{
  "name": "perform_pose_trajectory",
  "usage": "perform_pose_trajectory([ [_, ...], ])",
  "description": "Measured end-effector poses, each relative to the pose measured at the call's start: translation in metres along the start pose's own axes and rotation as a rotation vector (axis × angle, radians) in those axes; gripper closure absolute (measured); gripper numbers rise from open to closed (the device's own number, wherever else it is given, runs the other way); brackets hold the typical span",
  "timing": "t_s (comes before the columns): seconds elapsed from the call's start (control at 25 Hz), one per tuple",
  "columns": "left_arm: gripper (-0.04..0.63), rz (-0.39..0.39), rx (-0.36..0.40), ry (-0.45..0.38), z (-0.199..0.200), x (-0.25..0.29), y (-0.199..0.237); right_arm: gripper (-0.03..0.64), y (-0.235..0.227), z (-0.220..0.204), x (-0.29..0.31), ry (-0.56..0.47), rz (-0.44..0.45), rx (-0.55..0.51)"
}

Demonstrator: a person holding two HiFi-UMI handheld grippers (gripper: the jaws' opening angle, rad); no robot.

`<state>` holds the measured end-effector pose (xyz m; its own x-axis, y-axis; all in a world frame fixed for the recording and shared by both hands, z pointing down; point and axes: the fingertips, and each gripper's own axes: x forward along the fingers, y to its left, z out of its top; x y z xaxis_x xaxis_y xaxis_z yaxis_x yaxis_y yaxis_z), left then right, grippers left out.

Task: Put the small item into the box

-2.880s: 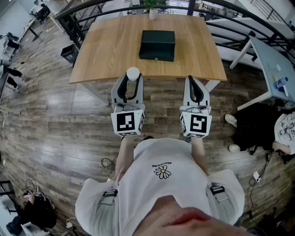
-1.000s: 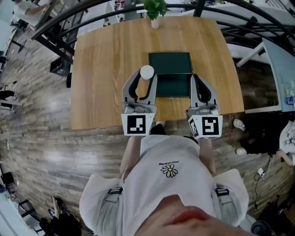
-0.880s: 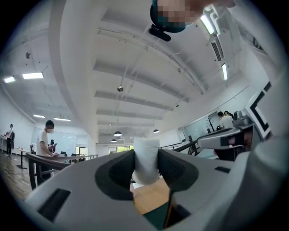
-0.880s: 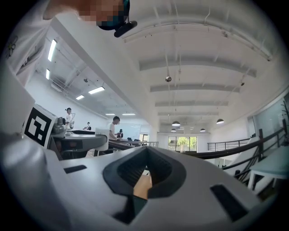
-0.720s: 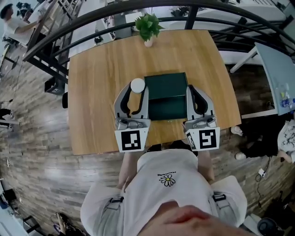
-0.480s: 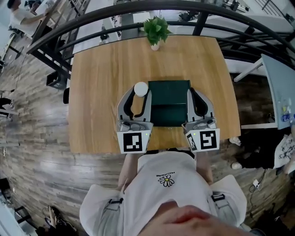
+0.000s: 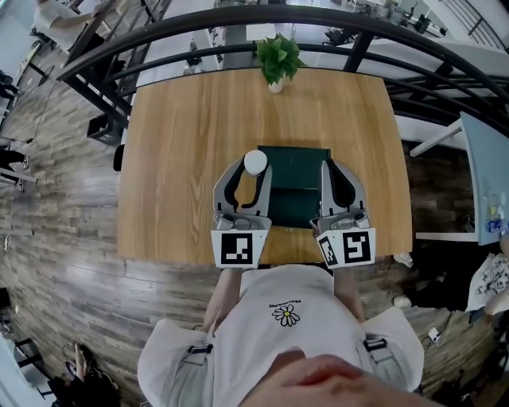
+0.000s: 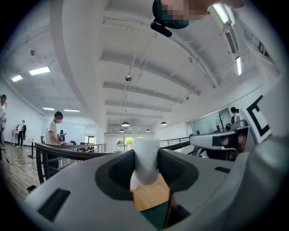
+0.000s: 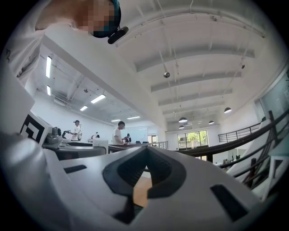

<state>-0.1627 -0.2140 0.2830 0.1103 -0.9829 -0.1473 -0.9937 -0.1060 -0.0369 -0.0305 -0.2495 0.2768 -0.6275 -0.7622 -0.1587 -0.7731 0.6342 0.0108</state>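
Note:
A small white cylinder point(image 7: 255, 161) is held upright at the tips of my left gripper point(image 7: 254, 167), just left of a dark green box point(image 7: 296, 184) whose lid is down. In the left gripper view the white cylinder point(image 8: 145, 160) is clamped between the two grey jaws of the left gripper point(image 8: 145, 168), with the wooden table point(image 8: 151, 197) and a corner of the green box point(image 8: 157, 217) below. My right gripper point(image 7: 330, 167) hovers at the box's right side, shut and holding nothing. In the right gripper view the jaws of the right gripper point(image 9: 145, 155) meet at their tips.
The box sits near the front middle of a wooden table point(image 7: 183, 151). A small potted plant point(image 7: 277, 57) stands at the far edge. A dark curved railing point(image 7: 238, 20) runs behind the table. Other people stand far off in the room.
The person has walked up to the table. Both grippers moved from over the floor to either side of the green box. The left still holds the white cylinder.

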Motion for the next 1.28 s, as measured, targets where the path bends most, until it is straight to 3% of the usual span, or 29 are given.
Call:
perform_pose_trajectory([
  [0.16,0.422,-0.009,-0.066,0.041,-0.015,0.0,-0.002,0.612,-0.003,0.003,-0.005,-0.021,0.014,0.032],
  [0.32,0.422,-0.007,-0.043,0.047,-0.014,0.002,-0.006,0.612,-0.012,0.005,-0.009,-0.031,0.025,0.07],
  [0.4,0.422,-0.022,-0.012,0.042,-0.008,0.003,-0.01,0.612,-0.013,0.005,-0.012,-0.022,0.034,0.076],
  [0.6,0.422,-0.121,0.145,0.076,-0.007,0.019,-0.022,0.611,-0.014,-0.002,-0.012,-0.004,0.05,0.018],
  [0.72,0.422,-0.213,0.182,0.183,-0.032,0.024,-0.038,0.611,-0.014,-0.01,-0.019,0.025,0.047,-0.004],
  [0.96,0.422,-0.459,0.342,0.51,-0.102,0.025,-0.076,0.611,-0.026,-0.024,-0.04,0.093,0.021,-0.037],
  [1.12,0.422,-0.602,0.489,0.669,-0.148,0.007,-0.093,0.611,-0.037,-0.037,-0.057,0.129,-0.03,0.006],
  [1.28,0.422,-0.714,0.573,0.805,-0.194,-0.013,-0.104,0.611,-0.045,-0.048,-0.068,0.153,-0.054,0.062],
])
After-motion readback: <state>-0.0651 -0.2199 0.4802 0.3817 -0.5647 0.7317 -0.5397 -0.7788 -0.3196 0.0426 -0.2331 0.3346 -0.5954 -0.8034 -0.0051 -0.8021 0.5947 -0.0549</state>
